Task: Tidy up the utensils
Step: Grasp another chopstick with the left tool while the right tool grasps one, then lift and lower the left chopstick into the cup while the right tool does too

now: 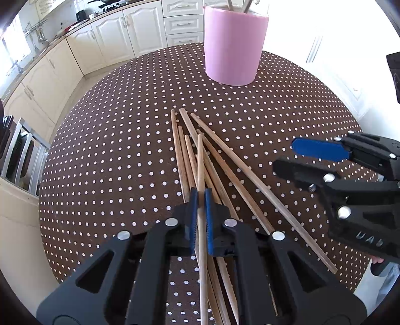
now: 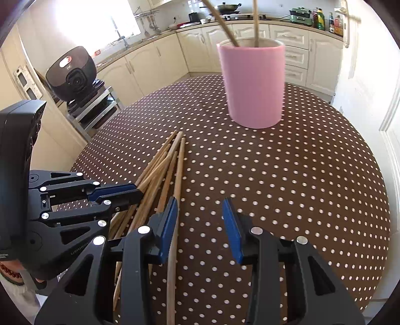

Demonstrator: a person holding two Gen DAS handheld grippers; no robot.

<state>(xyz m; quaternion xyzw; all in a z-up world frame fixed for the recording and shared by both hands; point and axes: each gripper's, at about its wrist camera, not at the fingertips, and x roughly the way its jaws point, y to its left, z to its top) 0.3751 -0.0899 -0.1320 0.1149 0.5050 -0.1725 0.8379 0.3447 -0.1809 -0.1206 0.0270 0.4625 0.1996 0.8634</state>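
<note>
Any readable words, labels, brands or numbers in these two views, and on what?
"UA…": raised letters on the black right gripper, rest cut off.
Embossed word on the black left gripper: too blurred to read.
Logo on the dark rice cooker: too small.
Counter bottles' labels: unreadable.

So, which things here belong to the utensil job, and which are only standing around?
Belong to the job:
- left tool, shut on one chopstick
- loose chopsticks on the dotted table
- pink cup, two sticks already in it
- right tool, open

Only standing around:
- black cooker on its rack
- bottles on the counter
</note>
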